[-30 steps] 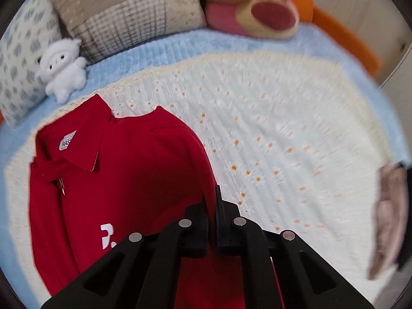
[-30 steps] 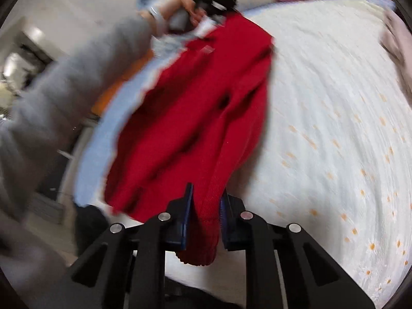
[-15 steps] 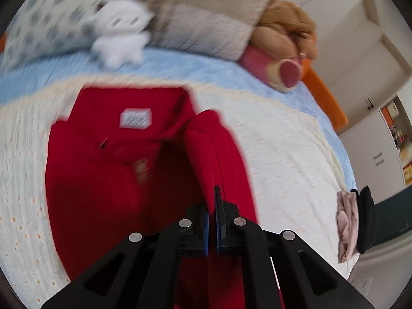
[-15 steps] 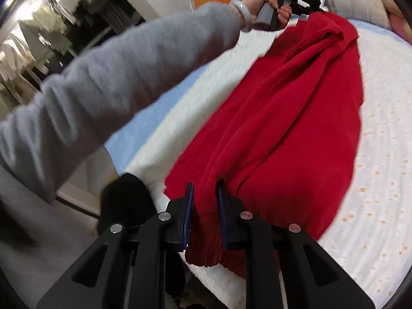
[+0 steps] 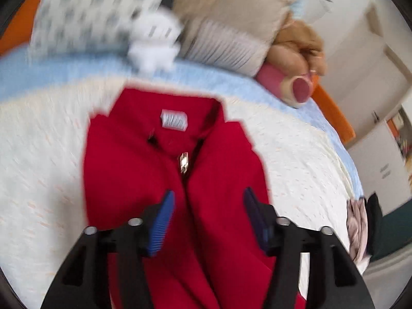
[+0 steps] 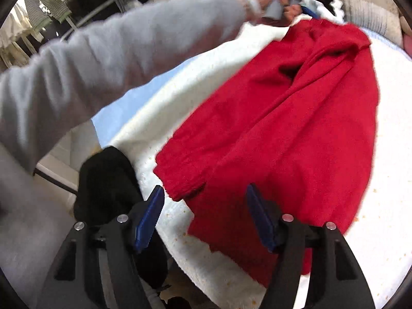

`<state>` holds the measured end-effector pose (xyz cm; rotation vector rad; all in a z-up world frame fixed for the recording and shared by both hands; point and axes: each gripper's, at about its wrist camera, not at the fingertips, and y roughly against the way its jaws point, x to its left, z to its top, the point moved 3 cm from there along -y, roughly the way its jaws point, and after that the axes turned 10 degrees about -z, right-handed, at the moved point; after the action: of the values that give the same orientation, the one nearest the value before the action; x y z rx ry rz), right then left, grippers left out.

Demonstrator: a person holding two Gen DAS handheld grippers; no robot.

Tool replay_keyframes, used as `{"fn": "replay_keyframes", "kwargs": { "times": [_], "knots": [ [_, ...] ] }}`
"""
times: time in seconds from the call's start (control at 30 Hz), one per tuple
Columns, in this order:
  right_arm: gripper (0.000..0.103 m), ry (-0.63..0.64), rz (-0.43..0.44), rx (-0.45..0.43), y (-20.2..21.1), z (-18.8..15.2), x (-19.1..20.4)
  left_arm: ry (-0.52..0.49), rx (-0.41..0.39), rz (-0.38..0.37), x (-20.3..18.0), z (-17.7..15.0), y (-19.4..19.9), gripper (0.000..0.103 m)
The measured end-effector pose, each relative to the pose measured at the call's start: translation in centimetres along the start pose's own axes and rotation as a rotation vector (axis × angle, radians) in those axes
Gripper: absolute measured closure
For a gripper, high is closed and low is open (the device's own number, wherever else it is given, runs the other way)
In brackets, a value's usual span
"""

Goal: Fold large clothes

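Observation:
A red zip-neck sweater [image 5: 144, 170] lies on the white flowered blanket [image 5: 38, 154], its sides folded in to the middle, collar and white label toward the pillows. My left gripper [image 5: 208, 206] hovers above the chest; its jaws are opening and the blue pads press on nothing. In the right wrist view the same sweater [image 6: 296, 118] stretches away from the hem. My right gripper [image 6: 206, 206] stands over the hem corner, jaws opening, fabric lying loose below them. The far left gripper [image 6: 303, 0] shows at the collar, in a hand with a grey sleeve [image 6: 103, 64].
Pillows [image 5: 231, 25], a white plush toy [image 5: 154, 46] and a brown and pink plush [image 5: 296, 59] line the bed's head. A pink and black garment [image 5: 360, 226] lies at the blanket's right edge. A black cloth [image 6: 105, 185] sits at the near bed edge.
Both grippers were shut on the red fabric and carried it across; now both stand open and the sweater's side lies folded over the middle.

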<state>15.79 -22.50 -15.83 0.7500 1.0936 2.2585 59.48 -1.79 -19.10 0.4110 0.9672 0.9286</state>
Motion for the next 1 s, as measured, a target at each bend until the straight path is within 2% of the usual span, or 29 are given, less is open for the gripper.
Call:
{"fn": "replay_keyframes", "kwargs": {
  "times": [0.1,0.17,0.23,0.3,0.33,0.4,0.47,0.6,0.7,0.77,0.83,0.93,1.0],
  "knots": [
    [0.043,-0.044,-0.025,-0.082,2.5,0.0,-1.8,-0.119,0.041,-0.068,-4.9,-1.5,3.0,0.043],
    [0.061,-0.1,-0.045,-0.124,3.5,0.0,-3.6,-0.186,0.089,-0.108,-7.7,-3.7,3.6,0.053],
    [0.07,-0.161,-0.054,-0.144,3.3,0.1,-4.7,-0.215,0.147,-0.153,-9.7,-6.6,3.1,0.065],
    [0.073,-0.208,-0.075,-0.126,2.1,0.0,-5.4,-0.201,0.201,-0.17,-10.0,-9.0,2.1,0.077],
    [0.073,-0.231,-0.086,-0.102,1.3,-0.3,-6.1,-0.198,0.223,-0.168,-10.1,-9.9,1.5,0.08],
    [0.075,-0.246,-0.105,-0.064,-0.2,-0.7,-6.6,-0.202,0.289,-0.112,-9.3,-12.1,-0.5,0.081],
    [0.078,-0.259,-0.101,-0.038,-1.3,-1.2,-7.2,-0.165,0.343,-0.076,-7.4,-13.5,-2.7,0.085],
    [0.078,-0.254,-0.148,-0.017,-2.3,-1.0,-7.5,-0.107,0.295,-0.127,-5.6,-13.9,-3.3,0.085],
    [0.074,-0.207,-0.192,-0.011,-2.4,-0.5,-6.5,-0.115,0.269,-0.087,-6.1,-14.0,-2.2,0.086],
    [0.065,-0.239,-0.139,-0.022,-1.5,-0.4,-6.6,-0.098,0.252,-0.083,-7.0,-13.9,-0.1,0.074],
    [0.053,-0.293,-0.058,-0.053,0.3,-0.5,-7.0,-0.114,0.208,-0.086,-8.5,-14.6,3.6,0.046],
    [0.05,-0.348,-0.011,-0.106,3.2,-1.6,-7.7,-0.109,0.141,-0.111,-10.5,-16.9,11.6,0.025],
    [0.05,-0.406,0.024,-0.115,4.7,-2.5,-8.7,-0.076,0.127,-0.079,-10.9,-19.3,15.6,0.015]
  ]
}}
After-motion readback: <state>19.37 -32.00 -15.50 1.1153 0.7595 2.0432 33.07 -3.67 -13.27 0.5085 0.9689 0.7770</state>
